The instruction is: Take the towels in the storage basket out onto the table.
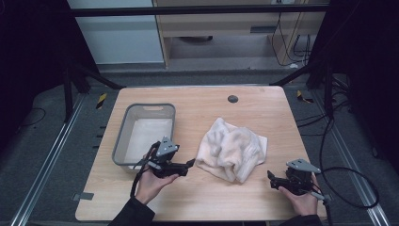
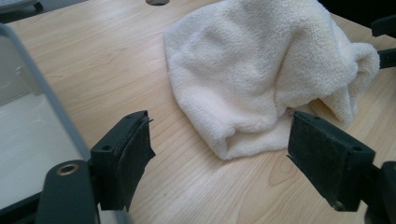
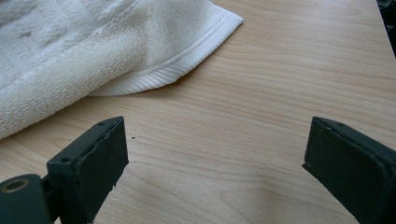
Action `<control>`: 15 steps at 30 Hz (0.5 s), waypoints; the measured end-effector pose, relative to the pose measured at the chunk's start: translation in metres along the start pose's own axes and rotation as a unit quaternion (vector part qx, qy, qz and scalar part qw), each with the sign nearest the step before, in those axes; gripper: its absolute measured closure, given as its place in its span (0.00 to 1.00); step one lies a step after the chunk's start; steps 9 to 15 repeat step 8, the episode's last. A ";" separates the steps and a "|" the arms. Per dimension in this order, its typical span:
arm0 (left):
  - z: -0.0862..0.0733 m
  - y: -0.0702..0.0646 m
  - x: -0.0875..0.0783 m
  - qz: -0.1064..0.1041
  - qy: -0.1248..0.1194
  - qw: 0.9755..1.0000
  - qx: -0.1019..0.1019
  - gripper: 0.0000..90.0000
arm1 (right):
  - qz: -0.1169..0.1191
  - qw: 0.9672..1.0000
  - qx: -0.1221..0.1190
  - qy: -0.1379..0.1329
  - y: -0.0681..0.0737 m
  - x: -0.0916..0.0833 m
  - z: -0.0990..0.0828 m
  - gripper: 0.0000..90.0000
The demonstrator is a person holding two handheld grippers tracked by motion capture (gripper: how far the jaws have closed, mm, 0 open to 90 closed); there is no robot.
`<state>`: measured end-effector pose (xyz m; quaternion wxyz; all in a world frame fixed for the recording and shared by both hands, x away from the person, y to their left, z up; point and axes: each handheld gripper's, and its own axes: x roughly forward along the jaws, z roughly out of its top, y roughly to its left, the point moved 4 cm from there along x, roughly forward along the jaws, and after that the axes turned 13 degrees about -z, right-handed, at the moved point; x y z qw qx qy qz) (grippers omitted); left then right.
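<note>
Loosely crumpled, towel (image 1: 231, 149) lies between left tool (image 1: 190, 163) and right tool (image 1: 270, 175), both wide.

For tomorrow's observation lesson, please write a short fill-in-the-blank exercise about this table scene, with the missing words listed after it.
1. The crumpled white towel lies on the ____ table.
2. The grey bin stands to the ____ of the towel in the high view.
3. The jaws of the left hand-held gripper and the right hand-held gripper are both ____.

Missing words: wooden; left; open
</note>
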<state>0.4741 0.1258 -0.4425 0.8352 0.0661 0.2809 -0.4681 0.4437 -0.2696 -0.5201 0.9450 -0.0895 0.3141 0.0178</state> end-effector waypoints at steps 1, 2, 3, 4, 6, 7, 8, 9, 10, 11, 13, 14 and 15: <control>-0.002 0.001 -0.003 0.002 -0.003 1.000 -0.001 0.24 | 0.000 1.000 0.000 0.000 0.000 0.000 0.000 0.07; -0.003 0.003 -0.006 0.005 -0.006 1.000 -0.003 0.24 | 0.001 1.000 0.000 0.001 0.000 0.000 0.000 0.07; -0.004 0.004 -0.009 0.007 -0.008 1.000 -0.006 0.25 | 0.001 1.000 -0.001 0.002 0.000 0.000 0.000 0.06; -0.005 0.005 -0.011 0.008 -0.010 1.000 -0.008 0.26 | 0.001 1.000 -0.001 0.001 0.000 0.000 0.000 0.06; -0.008 0.008 -0.018 0.011 -0.017 1.000 -0.010 0.27 | 0.001 1.000 -0.001 0.001 0.001 0.000 0.000 0.06; -0.009 0.008 -0.021 0.013 -0.020 1.000 -0.012 0.28 | 0.001 1.000 -0.002 0.001 0.000 0.000 0.000 0.06; -0.011 0.009 -0.023 0.014 -0.022 1.000 -0.013 0.29 | 0.001 1.000 -0.002 0.001 0.000 0.000 0.000 0.06; -0.011 0.009 -0.023 0.014 -0.022 1.000 -0.013 0.29 | 0.001 1.000 -0.002 0.001 0.000 0.000 0.000 0.06; -0.011 0.009 -0.023 0.014 -0.022 1.000 -0.013 0.29 | 0.001 1.000 -0.002 0.001 0.000 0.000 0.000 0.06; -0.011 0.009 -0.023 0.014 -0.022 1.000 -0.013 0.29 | 0.001 1.000 -0.002 0.001 0.000 0.000 0.000 0.06; -0.011 0.009 -0.023 0.014 -0.022 1.000 -0.013 0.29 | 0.001 1.000 -0.002 0.001 0.000 0.000 0.000 0.06; -0.011 0.009 -0.023 0.014 -0.022 1.000 -0.013 0.29 | 0.001 1.000 -0.002 0.001 0.000 0.000 0.000 0.06; -0.011 0.009 -0.023 0.014 -0.022 1.000 -0.013 0.29 | 0.001 1.000 -0.002 0.001 0.000 0.000 0.000 0.06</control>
